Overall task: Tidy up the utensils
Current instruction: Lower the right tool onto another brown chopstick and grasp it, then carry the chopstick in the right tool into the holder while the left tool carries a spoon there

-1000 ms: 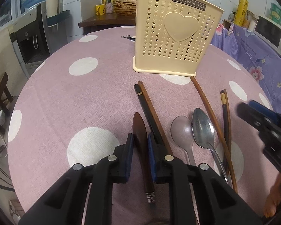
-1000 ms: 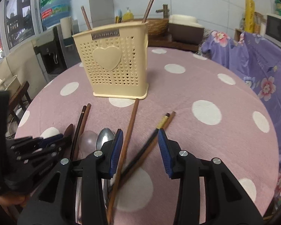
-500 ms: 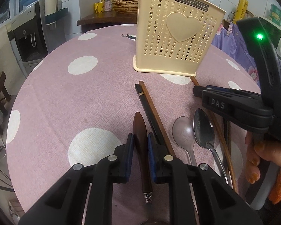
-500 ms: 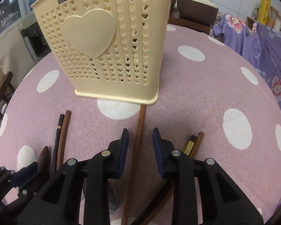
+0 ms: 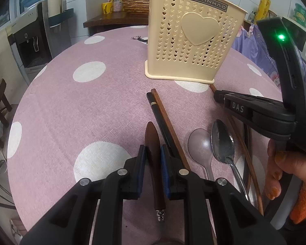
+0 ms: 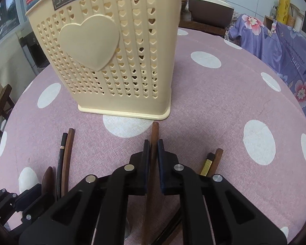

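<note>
The left gripper [image 5: 153,153] is clamped on a dark wooden-handled utensil [image 5: 153,143] lying on the pink dotted surface [image 5: 81,106]. Just right of it lie a black and a brown chopstick [image 5: 163,118], then two spoons [image 5: 212,143]. The right gripper [image 6: 153,149] appears closed on a long brown chopstick [image 6: 154,130], whose tip nearly touches the cream holder [image 6: 116,61] standing directly ahead.
</note>
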A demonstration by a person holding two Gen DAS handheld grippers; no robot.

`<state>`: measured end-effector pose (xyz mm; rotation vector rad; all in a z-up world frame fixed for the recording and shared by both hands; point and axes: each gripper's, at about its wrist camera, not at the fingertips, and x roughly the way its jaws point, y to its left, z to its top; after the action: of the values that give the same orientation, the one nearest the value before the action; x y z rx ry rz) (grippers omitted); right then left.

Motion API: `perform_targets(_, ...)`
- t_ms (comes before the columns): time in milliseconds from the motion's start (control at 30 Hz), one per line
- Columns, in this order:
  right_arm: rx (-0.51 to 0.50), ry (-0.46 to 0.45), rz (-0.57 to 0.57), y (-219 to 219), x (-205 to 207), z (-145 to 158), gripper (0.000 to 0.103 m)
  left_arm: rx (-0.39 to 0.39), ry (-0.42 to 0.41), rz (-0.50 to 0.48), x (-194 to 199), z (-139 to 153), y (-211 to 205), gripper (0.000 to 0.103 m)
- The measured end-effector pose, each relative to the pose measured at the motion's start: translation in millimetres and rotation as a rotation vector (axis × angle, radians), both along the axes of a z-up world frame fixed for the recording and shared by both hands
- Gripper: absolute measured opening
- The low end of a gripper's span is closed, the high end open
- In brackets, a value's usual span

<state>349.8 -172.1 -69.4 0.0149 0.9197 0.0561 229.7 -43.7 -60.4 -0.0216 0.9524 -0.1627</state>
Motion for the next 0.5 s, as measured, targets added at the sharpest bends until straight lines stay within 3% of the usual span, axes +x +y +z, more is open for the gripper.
perform_targets(267, 0.107, -0.072, 0.020, -16.0, -21.6, 22.9, 0.008, -0.013, 0.002, 0.000, 1.6, 0.2, 1.5, 0.016)
perform_targets(500, 0.212, -0.219, 0.044, -38.0, -66.7, 66.4, 0.008, -0.107, -0.047, 0.015, -1.6, 16.6, 16.4, 0.016)
